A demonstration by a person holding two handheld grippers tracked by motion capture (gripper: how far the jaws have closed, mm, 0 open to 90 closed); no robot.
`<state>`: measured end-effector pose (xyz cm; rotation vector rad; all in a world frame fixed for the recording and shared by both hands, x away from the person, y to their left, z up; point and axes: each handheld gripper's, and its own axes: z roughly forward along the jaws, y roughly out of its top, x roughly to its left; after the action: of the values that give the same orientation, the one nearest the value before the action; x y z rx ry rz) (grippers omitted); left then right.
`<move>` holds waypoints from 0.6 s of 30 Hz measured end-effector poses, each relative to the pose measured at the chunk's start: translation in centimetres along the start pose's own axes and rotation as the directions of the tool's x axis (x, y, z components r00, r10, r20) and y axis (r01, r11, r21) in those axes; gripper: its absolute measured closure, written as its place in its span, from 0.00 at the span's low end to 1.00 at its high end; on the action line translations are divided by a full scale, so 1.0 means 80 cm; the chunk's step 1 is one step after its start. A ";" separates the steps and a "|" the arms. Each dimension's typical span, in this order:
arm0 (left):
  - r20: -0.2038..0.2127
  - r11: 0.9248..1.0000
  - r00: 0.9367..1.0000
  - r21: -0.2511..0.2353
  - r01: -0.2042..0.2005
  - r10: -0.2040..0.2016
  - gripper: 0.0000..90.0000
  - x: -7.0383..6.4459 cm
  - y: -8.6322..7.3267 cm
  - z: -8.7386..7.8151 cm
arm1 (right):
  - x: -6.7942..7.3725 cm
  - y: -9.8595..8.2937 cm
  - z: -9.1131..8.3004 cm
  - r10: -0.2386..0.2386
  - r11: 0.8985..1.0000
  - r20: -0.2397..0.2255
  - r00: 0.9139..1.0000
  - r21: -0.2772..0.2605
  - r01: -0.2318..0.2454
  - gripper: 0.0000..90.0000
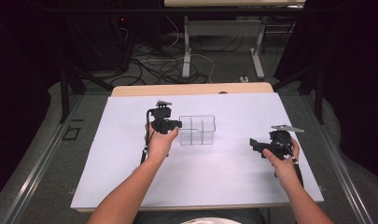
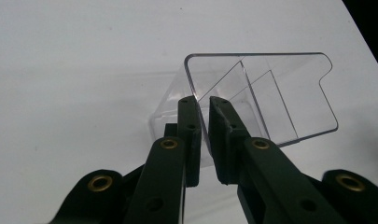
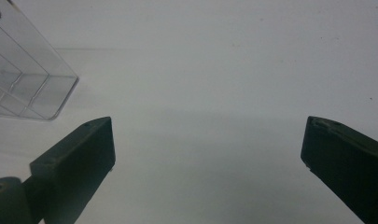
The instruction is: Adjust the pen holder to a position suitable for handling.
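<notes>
Clear plastic organizer (image 1: 197, 129), mid worktop (image 1: 130, 186): looks light, rigid, slick, thin-walled, probably crackable. Best hold is a wall edge. Left hand-held gripper (image 2: 201, 107) pinches its left wall. Right hand-held gripper (image 3: 207, 149), jaws wide apart, hovers to the right.

Even overhead light on white table (image 1: 130, 177), dark surroundings, soft focus.

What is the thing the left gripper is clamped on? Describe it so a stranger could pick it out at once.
Start at the white table. A little back of its middle stands a clear plastic organiser box, open on top and split by see-through dividers. The left gripper pinches its left end wall, while the right gripper hangs open, apart from it. It is the one transparent thing on the white surface.
</notes>
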<state>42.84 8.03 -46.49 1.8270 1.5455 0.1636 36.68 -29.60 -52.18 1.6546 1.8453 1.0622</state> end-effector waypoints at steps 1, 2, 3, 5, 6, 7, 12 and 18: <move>-0.007 1.000 1.000 0.001 -0.006 0.006 0.92 0.001 0.000 0.001 | 0.000 0.000 0.000 -0.001 1.000 0.000 1.000 0.000 0.001 0.03; -0.007 1.000 1.000 0.001 -0.006 0.006 0.92 0.001 0.000 0.001 | 0.000 0.000 0.000 -0.002 1.000 0.000 1.000 0.000 0.002 0.03; -0.002 1.000 1.000 -0.004 -0.004 0.004 0.92 0.002 0.000 0.001 | 0.000 0.000 0.000 -0.002 1.000 0.001 1.000 0.000 0.002 0.03; 0.017 1.000 1.000 -0.005 0.003 -0.003 0.91 0.005 0.000 0.000 | 0.000 0.000 0.000 0.002 1.000 0.001 1.000 0.000 -0.002 0.03; 0.025 1.000 1.000 -0.005 0.001 -0.001 0.90 0.005 0.000 -0.001 | 0.000 0.000 0.000 0.006 1.000 0.000 1.000 0.002 -0.006 0.03; 0.033 1.000 0.999 -0.004 -0.001 0.001 0.89 0.006 0.000 -0.002 | 0.000 0.000 0.000 0.005 1.000 0.000 1.000 0.002 -0.005 0.03; 0.083 1.000 0.996 -0.013 -0.023 0.024 0.83 0.010 -0.001 -0.010 | 0.000 0.000 0.000 -0.005 1.000 0.002 1.000 0.000 0.005 0.03; 0.107 0.996 0.992 -0.058 -0.062 0.068 0.71 0.020 -0.010 -0.022 | 0.000 0.001 -0.002 -0.009 1.000 0.000 1.000 -0.002 0.009 0.03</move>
<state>41.67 10.28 -46.25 1.8140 1.3941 0.1337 36.63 -29.64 -52.05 1.6440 1.8492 1.0599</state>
